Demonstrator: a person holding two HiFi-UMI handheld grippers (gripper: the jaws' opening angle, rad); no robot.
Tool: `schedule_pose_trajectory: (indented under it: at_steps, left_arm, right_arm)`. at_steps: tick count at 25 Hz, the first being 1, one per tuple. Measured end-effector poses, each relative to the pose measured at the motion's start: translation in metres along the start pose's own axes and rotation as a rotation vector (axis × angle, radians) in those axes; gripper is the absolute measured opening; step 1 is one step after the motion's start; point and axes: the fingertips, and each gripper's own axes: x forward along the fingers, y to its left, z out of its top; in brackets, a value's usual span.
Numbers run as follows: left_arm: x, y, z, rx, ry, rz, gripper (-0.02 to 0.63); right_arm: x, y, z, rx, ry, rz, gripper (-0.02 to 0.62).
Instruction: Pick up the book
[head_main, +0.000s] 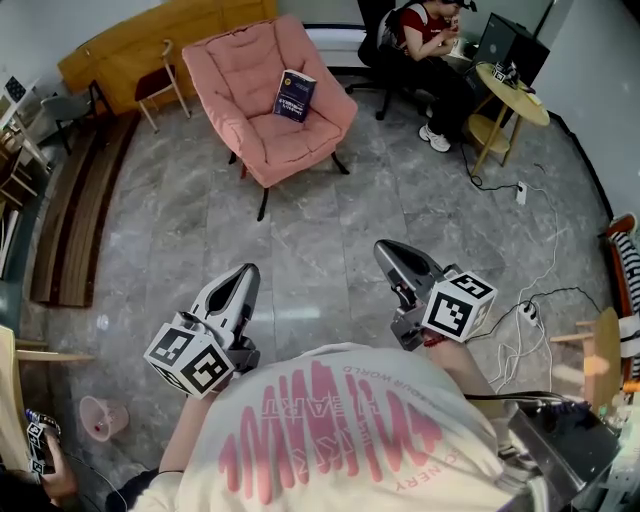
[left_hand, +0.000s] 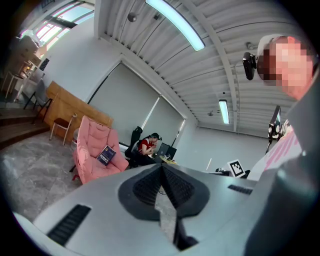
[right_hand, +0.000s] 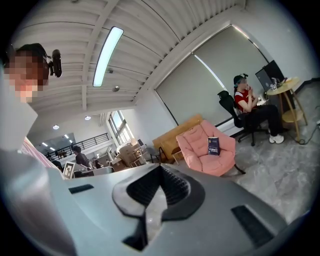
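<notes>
A dark blue book (head_main: 295, 96) stands propped against the back of a pink armchair (head_main: 262, 135) across the grey floor. It also shows small and far off in both gripper views: book (left_hand: 106, 155), book (right_hand: 213, 145). My left gripper (head_main: 248, 272) is held near my body, jaws together at the tips, nothing between them. My right gripper (head_main: 384, 250) is likewise shut and empty, pointing roughly toward the chair. Both are well short of the armchair.
A person sits at a round yellow table (head_main: 512, 92) with a laptop at the back right. Cables (head_main: 530, 300) trail over the floor on the right. A wooden bench (head_main: 150, 45) and a stool (head_main: 160, 85) stand behind the chair. A pink bin (head_main: 100, 417) sits at lower left.
</notes>
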Motion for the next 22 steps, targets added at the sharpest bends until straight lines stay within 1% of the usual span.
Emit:
schedule_pose_trajectory:
  at_steps: [6, 10, 15, 18, 22]
  left_arm:
    - [-0.018, 0.022, -0.001, 0.008, 0.01, 0.002, 0.008]
    - [-0.021, 0.033, -0.002, -0.008, 0.024, 0.011, 0.008]
    - [-0.015, 0.042, 0.0, -0.009, 0.026, 0.007, 0.008]
    - [-0.006, 0.05, 0.003, -0.024, 0.016, 0.011, 0.008]
    - [0.008, 0.061, 0.01, -0.017, 0.005, 0.024, 0.008]
  right_arm:
    - [0.019, 0.019, -0.02, -0.016, 0.012, 0.024, 0.009]
    - [0.025, 0.017, -0.028, -0.052, 0.038, -0.017, 0.009]
    - [0.033, 0.007, -0.021, -0.021, 0.039, -0.036, 0.009]
    - [0.045, 0.005, -0.017, -0.043, 0.052, -0.026, 0.009]
    - [0.063, -0.007, -0.008, -0.068, 0.075, -0.019, 0.009]
